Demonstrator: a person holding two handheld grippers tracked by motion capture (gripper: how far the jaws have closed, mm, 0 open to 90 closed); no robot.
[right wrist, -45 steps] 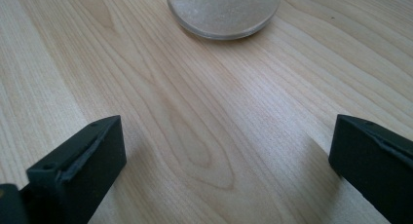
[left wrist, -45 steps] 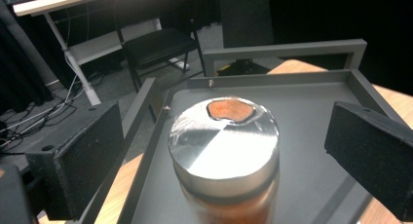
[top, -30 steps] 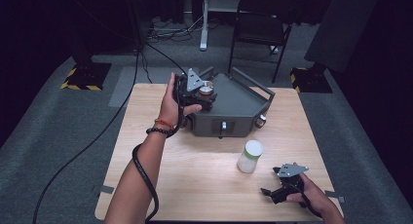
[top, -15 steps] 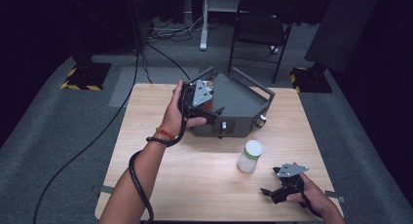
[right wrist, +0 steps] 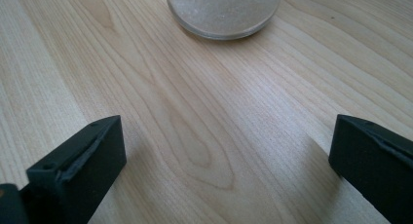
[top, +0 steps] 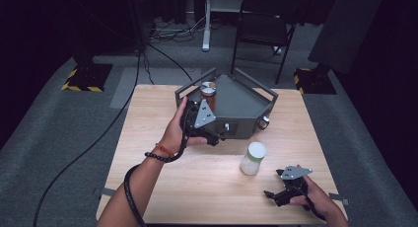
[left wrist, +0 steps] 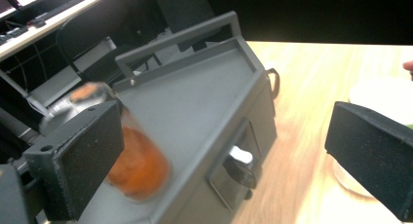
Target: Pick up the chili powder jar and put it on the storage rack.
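Two jars point(top: 208, 94) point(top: 253, 158), two open tongs point(top: 213, 134) point(top: 274, 196)

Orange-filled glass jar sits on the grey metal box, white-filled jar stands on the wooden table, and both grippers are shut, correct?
Not quite. Both grippers are open: the left gripper and the right gripper each show jaws spread wide in their own views. The orange-filled glass jar does sit on the grey metal box, the white-filled jar on the wooden table.
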